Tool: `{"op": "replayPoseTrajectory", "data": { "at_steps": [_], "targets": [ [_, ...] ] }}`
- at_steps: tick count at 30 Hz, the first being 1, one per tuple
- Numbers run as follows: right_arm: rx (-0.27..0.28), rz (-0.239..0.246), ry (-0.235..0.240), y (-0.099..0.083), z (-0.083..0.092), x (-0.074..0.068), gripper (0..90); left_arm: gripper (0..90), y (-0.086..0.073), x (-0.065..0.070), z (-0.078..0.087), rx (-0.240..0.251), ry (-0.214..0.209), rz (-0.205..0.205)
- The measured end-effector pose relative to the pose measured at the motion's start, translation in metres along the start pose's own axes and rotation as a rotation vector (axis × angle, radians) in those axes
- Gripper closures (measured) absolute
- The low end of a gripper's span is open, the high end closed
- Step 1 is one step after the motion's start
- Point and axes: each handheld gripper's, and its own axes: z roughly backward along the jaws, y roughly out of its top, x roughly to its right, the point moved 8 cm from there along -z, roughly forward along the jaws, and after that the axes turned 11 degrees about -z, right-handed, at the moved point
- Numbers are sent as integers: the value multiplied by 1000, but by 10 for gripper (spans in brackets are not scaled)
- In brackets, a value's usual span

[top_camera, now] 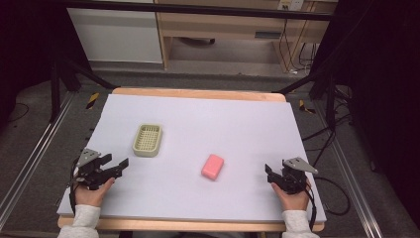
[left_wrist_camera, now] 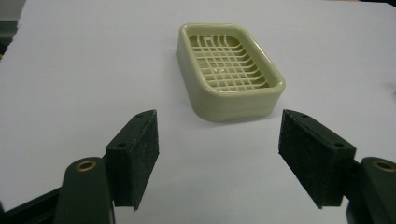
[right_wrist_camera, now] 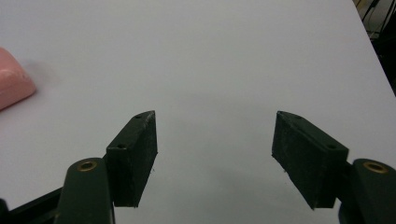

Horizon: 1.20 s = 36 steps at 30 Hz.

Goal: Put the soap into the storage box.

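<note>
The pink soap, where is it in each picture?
High view: the pink soap lies right of the middle of the white table cover, nearer the right gripper.
Left gripper view: the green soap dish is ahead, not the soap.
Right gripper view: the soap sits at the left edge, partly cut off.
Shared landmark: the white table cover.

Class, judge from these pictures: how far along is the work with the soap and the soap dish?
Nothing looks done: the pink soap lies on the table, apart from the empty soap dish. In hand: nothing; the left gripper faces the dish, open, and the right gripper is open too. Left, probably: picking up the soap and setting it in the dish.
</note>
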Motion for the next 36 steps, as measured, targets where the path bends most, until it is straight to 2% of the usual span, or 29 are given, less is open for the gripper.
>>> {"op": "replayPoseTrajectory", "data": {
  "at_steps": [8,17,22,36],
  "targets": [
    [-5,-38,11,-5,4,3,321,287,4,9,-2,1,6,-13],
    [-17,-6,14,-7,1,-1,332,287,10,19,-5,-2,2,-36],
    [-18,7,13,-6,0,-2,340,286,13,20,-5,5,1,-31],
    [-21,26,18,-2,-2,-12,359,275,32,31,-9,16,-24,-42]
  ]
}}
